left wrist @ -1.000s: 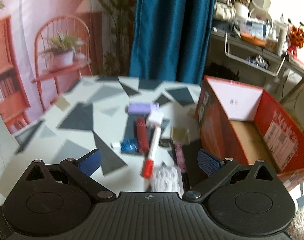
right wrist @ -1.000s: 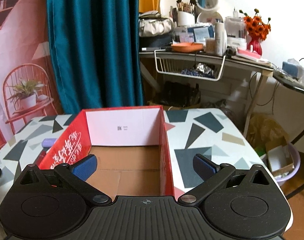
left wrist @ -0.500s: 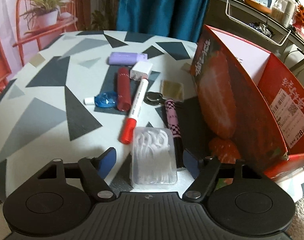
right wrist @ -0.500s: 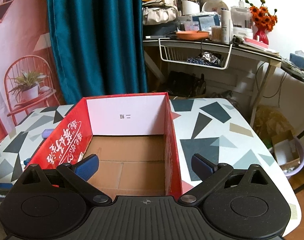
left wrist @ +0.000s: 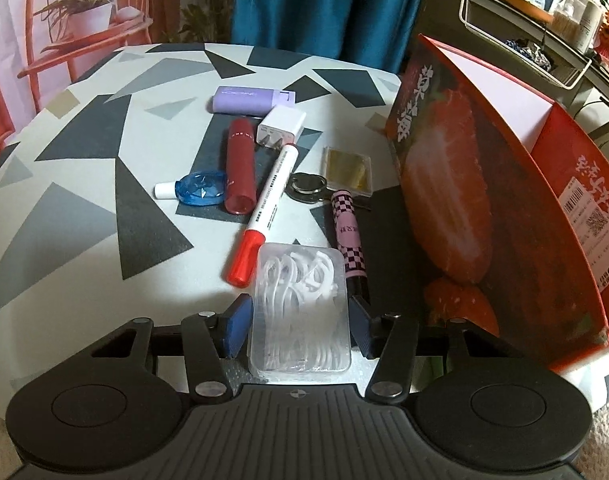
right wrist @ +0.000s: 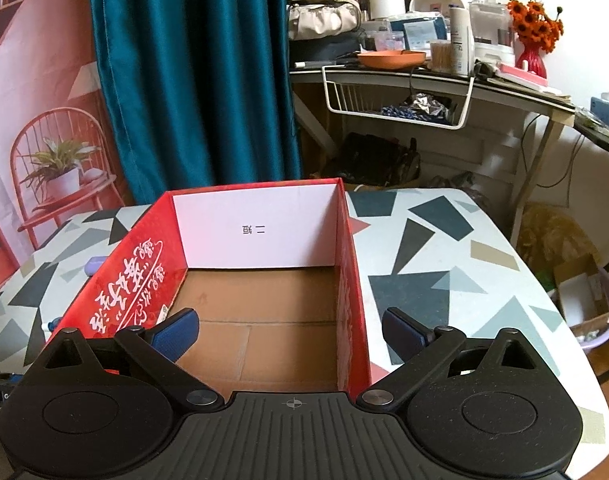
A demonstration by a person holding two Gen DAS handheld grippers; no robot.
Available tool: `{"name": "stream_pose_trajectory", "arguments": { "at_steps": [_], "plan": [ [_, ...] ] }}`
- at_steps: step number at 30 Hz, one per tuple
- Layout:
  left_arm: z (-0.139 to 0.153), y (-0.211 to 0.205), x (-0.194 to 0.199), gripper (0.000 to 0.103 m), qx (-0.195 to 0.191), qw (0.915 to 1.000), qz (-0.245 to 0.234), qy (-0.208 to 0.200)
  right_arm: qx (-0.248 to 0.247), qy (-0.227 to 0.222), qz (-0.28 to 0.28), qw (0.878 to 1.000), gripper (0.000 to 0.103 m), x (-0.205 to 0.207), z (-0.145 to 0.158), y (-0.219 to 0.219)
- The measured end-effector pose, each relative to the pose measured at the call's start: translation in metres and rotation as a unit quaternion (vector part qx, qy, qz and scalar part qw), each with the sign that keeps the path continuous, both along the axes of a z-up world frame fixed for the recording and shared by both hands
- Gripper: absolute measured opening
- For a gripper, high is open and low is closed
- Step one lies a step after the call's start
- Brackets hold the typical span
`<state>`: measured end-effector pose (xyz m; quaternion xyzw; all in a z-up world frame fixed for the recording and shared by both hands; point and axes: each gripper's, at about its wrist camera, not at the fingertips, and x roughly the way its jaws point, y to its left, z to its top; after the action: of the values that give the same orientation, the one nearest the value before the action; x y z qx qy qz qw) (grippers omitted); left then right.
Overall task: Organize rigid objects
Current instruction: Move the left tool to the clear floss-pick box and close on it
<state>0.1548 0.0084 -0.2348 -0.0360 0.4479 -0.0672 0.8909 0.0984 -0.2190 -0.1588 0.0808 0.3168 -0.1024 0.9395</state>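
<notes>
Progress: early, by my judgement; nothing visible has been put away yet, and every small item I can see lies on the patterned table [left wrist: 84, 184].
Red box [right wrist: 260, 280]: open-topped cardboard, standing on the table to the right of the clutter; its brown floor looks bare as far as the right wrist view shows.
Left gripper [left wrist: 298, 322]: lowered over a clear case of floss picks [left wrist: 300, 312]; its jaws have just been closing, and the blue pads now sit right at the case's two long sides. Whether they already press it I cannot tell for certain; the case lies flat on the table.
Right gripper [right wrist: 288, 330]: jaws spread wide, holding nothing, poised above the near end of the box.
Still out: a red-capped marker [left wrist: 264, 204], a dark red tube [left wrist: 239, 166], a blue correction-tape dispenser [left wrist: 198, 188], a lilac case [left wrist: 244, 100], a white charger plug [left wrist: 281, 128], a checked pink pen [left wrist: 348, 236], a gold tile in a clear case [left wrist: 347, 170] and a dark ring-shaped piece [left wrist: 306, 188].
Left to do: lift the floss case and carry it to the box, then likely each item in turn.
</notes>
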Motion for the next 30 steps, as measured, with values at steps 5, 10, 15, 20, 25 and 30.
{"name": "stream_pose_trajectory", "arguments": {
  "at_steps": [5, 10, 15, 20, 25, 30],
  "plan": [
    [0.000, 0.003, 0.013, 0.055, 0.005, 0.9999, 0.013, -0.001, 0.000, 0.004, -0.003, 1.000, 0.094, 0.005, 0.000, -0.006],
    [-0.003, 0.005, 0.028, 0.056, 0.018, 0.9996, 0.022, -0.001, 0.001, 0.012, -0.010, 1.000, 0.091, 0.009, -0.002, -0.014],
    [-0.007, 0.003, 0.032, 0.057, 0.026, 0.9994, 0.021, 0.005, -0.001, 0.027, -0.019, 0.999, 0.077, 0.011, -0.007, -0.021],
    [-0.007, 0.008, 0.032, 0.057, 0.011, 0.9996, 0.025, 0.008, 0.006, 0.047, -0.026, 0.999, 0.050, 0.012, -0.016, -0.030],
    [-0.007, 0.008, 0.035, 0.058, 0.009, 0.9996, 0.024, 0.014, 0.024, 0.050, -0.037, 0.998, 0.038, 0.008, -0.021, -0.039],
    [-0.009, 0.007, 0.039, 0.059, 0.010, 0.9994, 0.027, 0.019, 0.027, 0.051, -0.040, 0.998, 0.022, 0.007, -0.022, -0.044]
  ]
}}
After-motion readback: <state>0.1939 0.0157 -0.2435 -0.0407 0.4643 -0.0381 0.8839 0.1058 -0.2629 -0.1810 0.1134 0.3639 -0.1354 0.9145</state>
